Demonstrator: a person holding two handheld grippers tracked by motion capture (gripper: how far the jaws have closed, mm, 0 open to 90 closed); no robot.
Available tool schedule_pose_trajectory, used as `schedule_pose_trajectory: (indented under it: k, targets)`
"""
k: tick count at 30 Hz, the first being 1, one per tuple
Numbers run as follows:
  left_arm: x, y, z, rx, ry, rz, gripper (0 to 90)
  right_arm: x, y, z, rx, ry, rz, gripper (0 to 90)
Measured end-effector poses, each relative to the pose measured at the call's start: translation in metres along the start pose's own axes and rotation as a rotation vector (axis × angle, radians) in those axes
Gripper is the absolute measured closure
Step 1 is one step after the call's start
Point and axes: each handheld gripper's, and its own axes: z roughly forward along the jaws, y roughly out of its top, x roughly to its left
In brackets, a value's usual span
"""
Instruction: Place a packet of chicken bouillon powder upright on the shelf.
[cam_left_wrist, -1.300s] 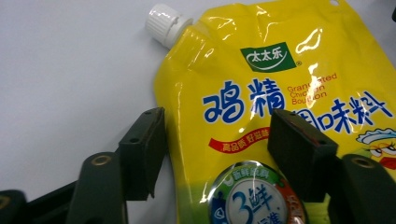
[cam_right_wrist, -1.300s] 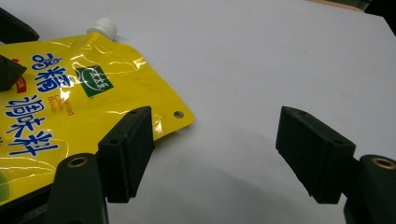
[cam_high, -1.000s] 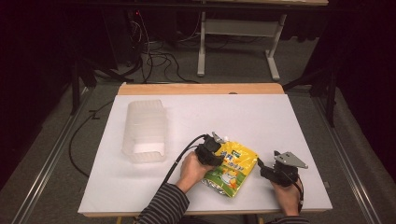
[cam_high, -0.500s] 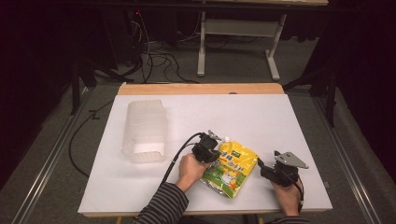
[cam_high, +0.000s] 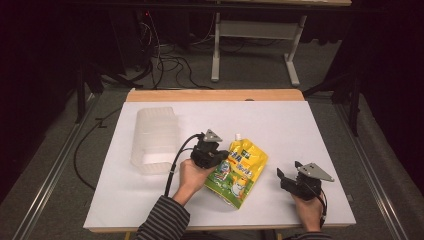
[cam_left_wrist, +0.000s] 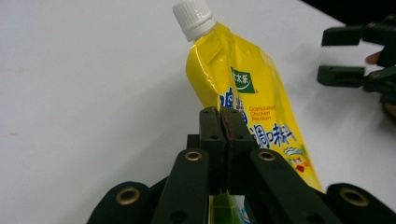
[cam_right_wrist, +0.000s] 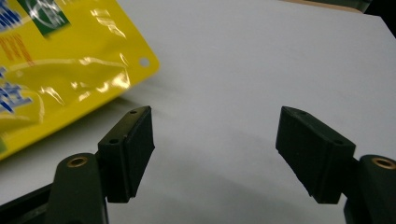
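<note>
Two tools noted: my left tool (cam_high: 216, 156) pinches the yellow pouch's (cam_high: 239, 169) edge, near-centre on the desk (cam_high: 310, 125); my right tool (cam_right_wrist: 215, 154) stands wide. Thin purchase; pouch may slip when lifted.

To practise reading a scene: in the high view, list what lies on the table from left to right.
Clear ribbed plastic container → left gripper → yellow spouted bouillon pouch → right gripper.

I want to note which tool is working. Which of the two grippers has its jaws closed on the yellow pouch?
The left gripper: its jaws pinch the yellow pouch at its edge. The right gripper stands open beside it, holding nothing.
</note>
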Motion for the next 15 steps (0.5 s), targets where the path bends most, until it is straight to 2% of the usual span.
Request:
schedule_pose_trajectory:
  k: [3, 5, 10, 15]
  targets:
    - [0.001, 0.004, -0.014, -0.039, -0.018, 0.018, 89.1, 0.000, 0.000, 0.000, -0.005, 0.000, -0.002, 28.0]
    - [0.000, 0.007, -0.024, -0.040, -0.013, 0.024, 89.1, 0.000, 0.000, 0.000, -0.002, -0.002, 0.004, 28.0]
    - [-0.004, 0.014, -0.049, -0.078, 0.004, 0.079, 89.0, 0.001, 0.000, 0.000, 0.003, -0.002, -0.007, 28.0]
    - [0.002, 0.017, -0.068, -0.102, 0.007, 0.072, 89.1, 0.001, 0.000, 0.001, 0.006, -0.002, -0.013, 28.0]
